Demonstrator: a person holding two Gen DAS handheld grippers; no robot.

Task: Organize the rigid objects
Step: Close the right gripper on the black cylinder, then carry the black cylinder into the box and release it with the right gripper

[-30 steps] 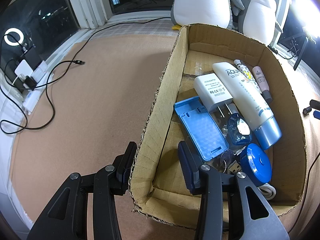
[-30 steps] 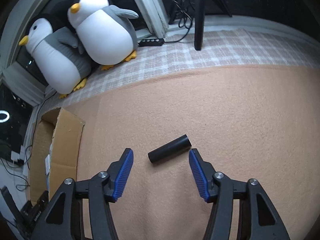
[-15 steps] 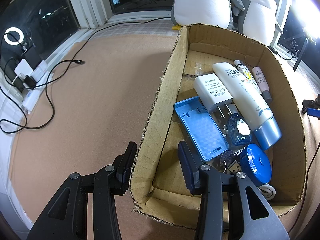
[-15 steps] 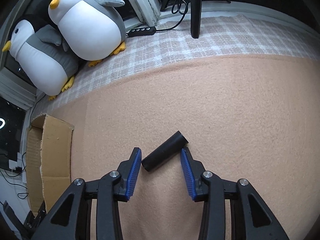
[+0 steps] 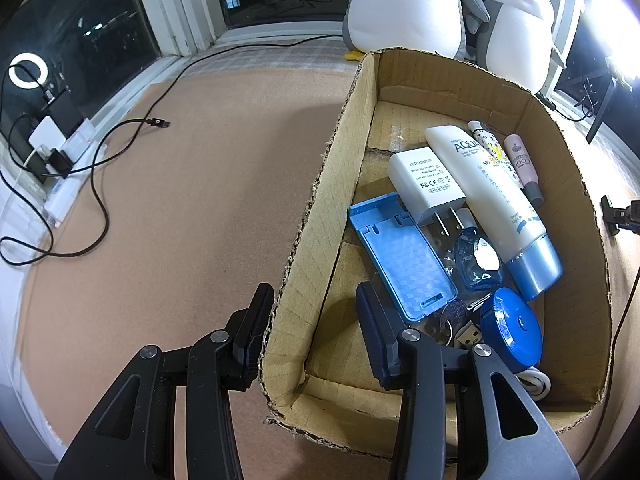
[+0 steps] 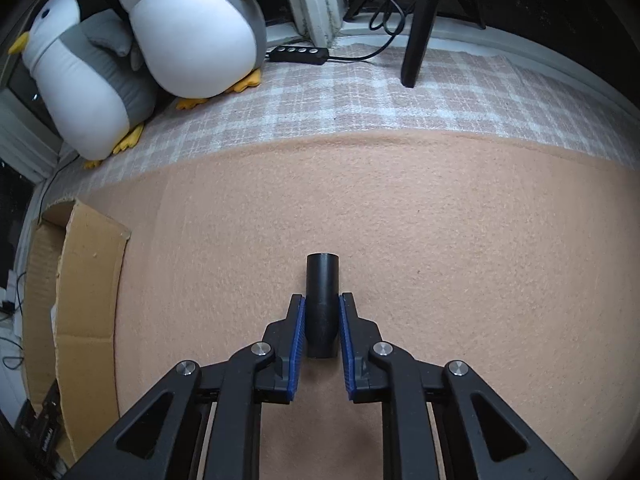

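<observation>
Two claws are under my control: my left claw holds the near side wall of the cardboard box, one finger outside and one inside. My right claw is closing on the black tube, which lies on the tan carpet, both blue pads touching it.

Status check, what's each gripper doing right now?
Left gripper clamped on cardboard box wall. Right gripper jaws closing on black cylinder, lying on carpet. Nothing in the way.
</observation>
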